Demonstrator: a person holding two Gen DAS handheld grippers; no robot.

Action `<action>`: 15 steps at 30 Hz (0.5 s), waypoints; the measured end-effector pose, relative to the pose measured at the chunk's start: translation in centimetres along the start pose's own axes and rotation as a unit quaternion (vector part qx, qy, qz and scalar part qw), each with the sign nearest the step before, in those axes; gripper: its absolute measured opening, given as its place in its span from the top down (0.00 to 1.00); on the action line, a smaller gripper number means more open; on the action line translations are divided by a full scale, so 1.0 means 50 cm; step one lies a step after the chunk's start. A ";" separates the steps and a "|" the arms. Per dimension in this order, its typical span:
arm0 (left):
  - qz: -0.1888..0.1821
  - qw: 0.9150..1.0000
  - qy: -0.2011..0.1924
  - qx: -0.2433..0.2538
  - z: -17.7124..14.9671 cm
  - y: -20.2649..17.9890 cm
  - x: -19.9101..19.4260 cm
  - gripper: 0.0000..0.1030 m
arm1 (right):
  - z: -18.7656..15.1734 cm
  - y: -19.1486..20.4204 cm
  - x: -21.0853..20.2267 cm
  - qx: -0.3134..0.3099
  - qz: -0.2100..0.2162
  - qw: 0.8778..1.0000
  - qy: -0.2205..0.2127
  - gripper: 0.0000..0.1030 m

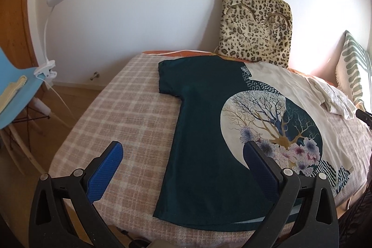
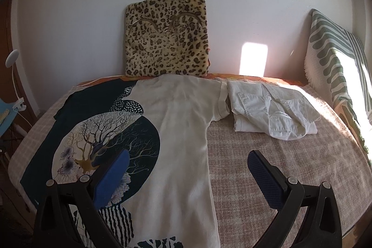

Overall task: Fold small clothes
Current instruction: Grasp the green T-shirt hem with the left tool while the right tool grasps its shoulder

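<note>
The dark-green-and-cream tree-print T-shirt (image 1: 209,131) lies flat on the checked bed blanket (image 1: 130,108), ready for folding; left tongs (image 1: 183,166) and right tongs (image 2: 188,174), both wide open and empty, hover at 6 o'clock.

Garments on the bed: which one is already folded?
The small white shirt, lying bunched and doubled over beside the striped cushion. The dark-and-cream printed T-shirt is spread flat, sleeves out, below both open grippers.

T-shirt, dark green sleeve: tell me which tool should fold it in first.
Left, probably. The left tool hangs open over the T-shirt's dark half, nearest the green sleeve. The right tool hangs open over the cream half.
</note>
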State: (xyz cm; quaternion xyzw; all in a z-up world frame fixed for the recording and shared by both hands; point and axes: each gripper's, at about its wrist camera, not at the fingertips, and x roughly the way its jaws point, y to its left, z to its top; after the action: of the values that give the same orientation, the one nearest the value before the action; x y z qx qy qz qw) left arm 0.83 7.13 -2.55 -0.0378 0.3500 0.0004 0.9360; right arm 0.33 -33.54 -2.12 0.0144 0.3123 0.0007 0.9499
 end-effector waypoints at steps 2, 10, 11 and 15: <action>-0.028 1.000 -0.001 -0.004 -0.011 0.015 0.011 0.00 | 0.018 0.028 0.008 -0.005 0.024 1.000 0.005 0.00; -0.094 0.991 0.086 -0.037 -0.064 0.081 0.070 0.29 | 0.106 0.213 0.068 -0.070 0.112 0.991 0.010 0.00; -0.105 0.989 0.094 -0.048 -0.072 0.087 0.079 0.36 | 0.116 0.238 0.076 -0.077 0.126 0.989 0.010 0.00; -0.128 0.982 0.127 -0.060 -0.083 0.096 0.099 0.57 | 0.168 0.339 0.106 -0.110 0.165 0.980 0.005 0.00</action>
State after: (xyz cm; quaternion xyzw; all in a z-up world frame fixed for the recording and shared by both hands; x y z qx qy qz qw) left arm 1.71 11.50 -9.27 -0.1385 0.4577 -0.1033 0.8722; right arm 9.72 -16.76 2.00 -0.0392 0.3086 0.1915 0.9309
